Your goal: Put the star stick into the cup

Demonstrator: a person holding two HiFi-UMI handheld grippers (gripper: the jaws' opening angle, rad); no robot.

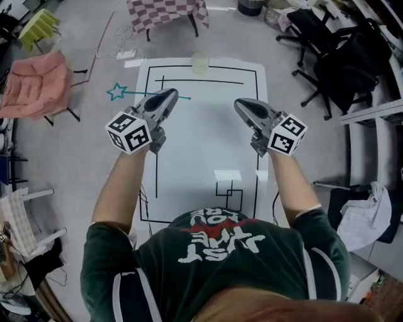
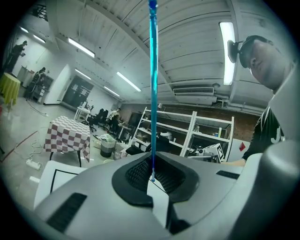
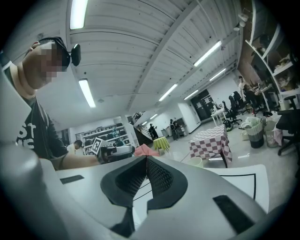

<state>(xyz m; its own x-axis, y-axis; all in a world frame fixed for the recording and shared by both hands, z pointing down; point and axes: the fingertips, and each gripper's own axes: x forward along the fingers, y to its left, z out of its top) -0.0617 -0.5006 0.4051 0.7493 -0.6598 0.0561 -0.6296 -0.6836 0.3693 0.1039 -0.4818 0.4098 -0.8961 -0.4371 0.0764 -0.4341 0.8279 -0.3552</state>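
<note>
The star stick (image 1: 140, 94) is a thin teal rod with a star outline (image 1: 116, 92) at its left end, which hangs past the white table's (image 1: 208, 138) left edge. My left gripper (image 1: 170, 95) is shut on the rod near its other end. In the left gripper view the stick (image 2: 152, 84) rises straight up from the closed left gripper (image 2: 152, 161). A pale translucent cup (image 1: 200, 63) stands upright at the table's far edge, ahead of both grippers. My right gripper (image 1: 242, 105) hovers over the table's right half, shut and empty. Its own view shows the right gripper (image 3: 146, 160) with pads together and the cup (image 3: 197, 161).
Black lines are marked on the tabletop. A pink folding chair (image 1: 34, 85) stands on the floor to the left, and a checked-cloth table (image 1: 167, 12) beyond the far edge. Black office chairs (image 1: 340, 56) crowd the right. A power strip (image 1: 126, 55) lies near the far left corner.
</note>
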